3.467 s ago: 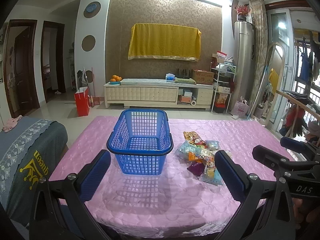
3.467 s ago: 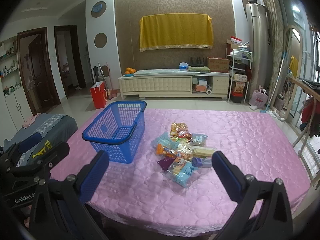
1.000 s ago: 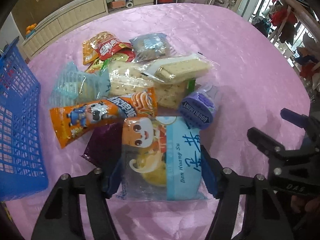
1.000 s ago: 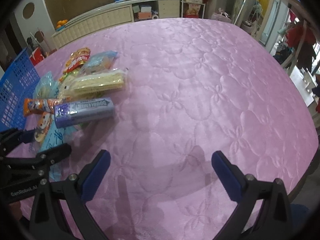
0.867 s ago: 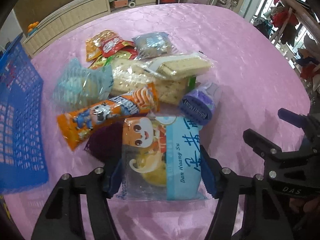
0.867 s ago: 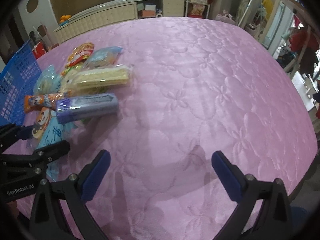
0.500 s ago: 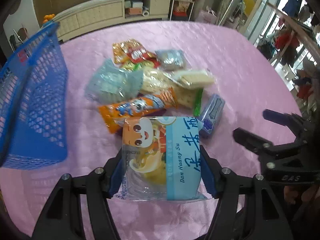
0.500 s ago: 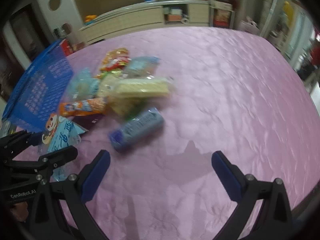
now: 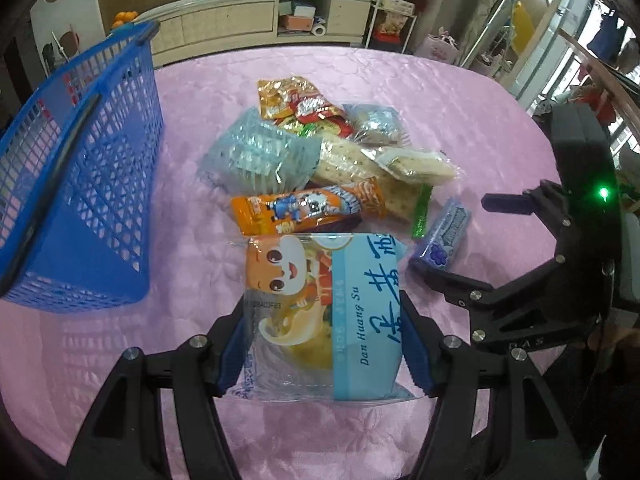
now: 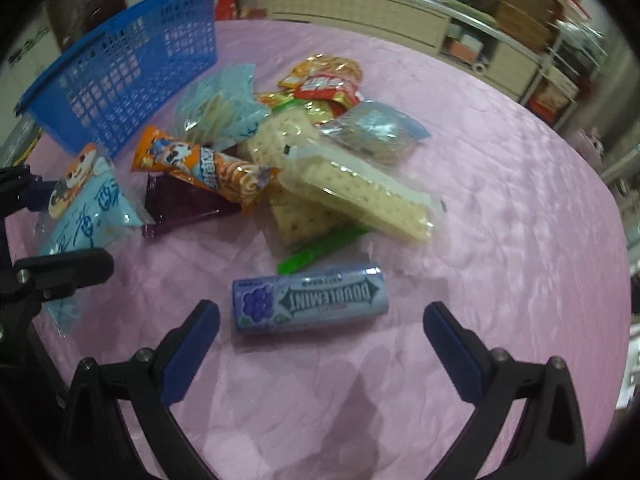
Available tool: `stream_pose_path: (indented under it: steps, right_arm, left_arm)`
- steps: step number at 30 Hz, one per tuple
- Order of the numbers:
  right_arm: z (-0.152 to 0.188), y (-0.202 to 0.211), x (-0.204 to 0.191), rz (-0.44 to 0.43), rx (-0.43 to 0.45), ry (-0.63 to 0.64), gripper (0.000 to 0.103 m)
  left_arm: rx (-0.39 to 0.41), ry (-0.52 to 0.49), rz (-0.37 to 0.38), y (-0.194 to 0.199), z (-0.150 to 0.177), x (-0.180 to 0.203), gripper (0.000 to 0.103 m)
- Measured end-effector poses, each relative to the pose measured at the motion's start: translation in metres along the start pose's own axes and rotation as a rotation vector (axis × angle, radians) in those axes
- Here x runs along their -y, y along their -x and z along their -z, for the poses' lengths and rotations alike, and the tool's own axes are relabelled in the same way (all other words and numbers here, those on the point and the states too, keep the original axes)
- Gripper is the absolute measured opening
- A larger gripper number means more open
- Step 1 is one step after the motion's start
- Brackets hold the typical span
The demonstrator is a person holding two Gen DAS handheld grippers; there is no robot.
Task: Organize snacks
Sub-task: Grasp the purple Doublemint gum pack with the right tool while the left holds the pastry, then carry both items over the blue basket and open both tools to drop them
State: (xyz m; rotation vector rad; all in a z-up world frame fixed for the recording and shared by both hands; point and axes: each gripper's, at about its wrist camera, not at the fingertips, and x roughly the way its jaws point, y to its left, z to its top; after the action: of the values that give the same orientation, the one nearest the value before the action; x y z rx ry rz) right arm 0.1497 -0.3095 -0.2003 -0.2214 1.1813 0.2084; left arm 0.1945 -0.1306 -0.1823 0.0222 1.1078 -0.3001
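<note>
My left gripper (image 9: 324, 344) is shut on a light-blue snack packet (image 9: 324, 312) with a cartoon face, held lifted above the pink tablecloth; that packet (image 10: 86, 208) also shows at the left of the right wrist view. My right gripper (image 10: 320, 340) stands open just above a purple Doublemint gum pack (image 10: 310, 302), which lies between its fingers without contact. The gum pack (image 9: 442, 236) lies at the right edge of the snack pile. An orange snack stick (image 9: 308, 206), cracker packs (image 10: 352, 188) and a pale blue wafer pack (image 9: 260, 152) lie heaped. The blue basket (image 9: 76, 184) stands left of the pile.
A pink quilted tablecloth (image 10: 500, 184) covers the table, with bare cloth right of the pile. A white low cabinet (image 9: 248, 24) stands beyond the far edge. The right gripper's body (image 9: 532, 292) sits close to the right of the held packet.
The left gripper lifted the light-blue packet off the pile and drew back, toward the basket. The right gripper swung left and rolled until the gum pack lay between its open fingers.
</note>
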Motion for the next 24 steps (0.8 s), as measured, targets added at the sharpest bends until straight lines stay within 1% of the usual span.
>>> stream_pose_path:
  steps: [3,6,7,8,11,13,14,19,24]
  right_arm:
    - [-0.005,-0.008,0.0,-0.017,0.002,0.029,0.103]
    - [-0.007,-0.015,0.002,-0.035,0.002,0.006,0.102]
    - [-0.007,-0.018,0.004,-0.048,-0.01,-0.001,0.098]
    - [-0.007,-0.021,0.006,-0.053,-0.028,-0.001,0.097]
    - [-0.006,-0.018,0.004,-0.041,-0.005,0.024,0.093]
    - [-0.004,-0.014,0.002,-0.043,0.016,0.031,0.083]
    - [-0.003,-0.014,0.001,-0.041,0.009,0.033,0.083]
    - [0.005,-0.002,-0.006,-0.023,0.015,0.016,0.083]
    - [0.003,0.04,-0.014,-0.005,0.068,-0.035,0.083]
  left_arm:
    - [-0.013,0.008,0.0,-0.009,0.002,-0.001,0.063]
    - [-0.014,-0.002,-0.013,-0.013,0.002,0.0,0.063]
    - [-0.013,-0.003,-0.016,-0.013,0.001,0.0,0.063]
    - [-0.014,-0.002,-0.016,-0.014,0.001,0.0,0.063]
    - [-0.012,0.003,-0.013,-0.013,0.001,-0.001,0.063]
    - [-0.008,0.003,-0.017,-0.011,0.003,0.0,0.063]
    - [-0.007,0.004,-0.017,-0.009,0.004,0.0,0.063]
    - [0.027,-0.007,-0.018,0.012,0.008,0.002,0.063]
    - [0.09,-0.008,-0.011,0.05,0.011,-0.001,0.063]
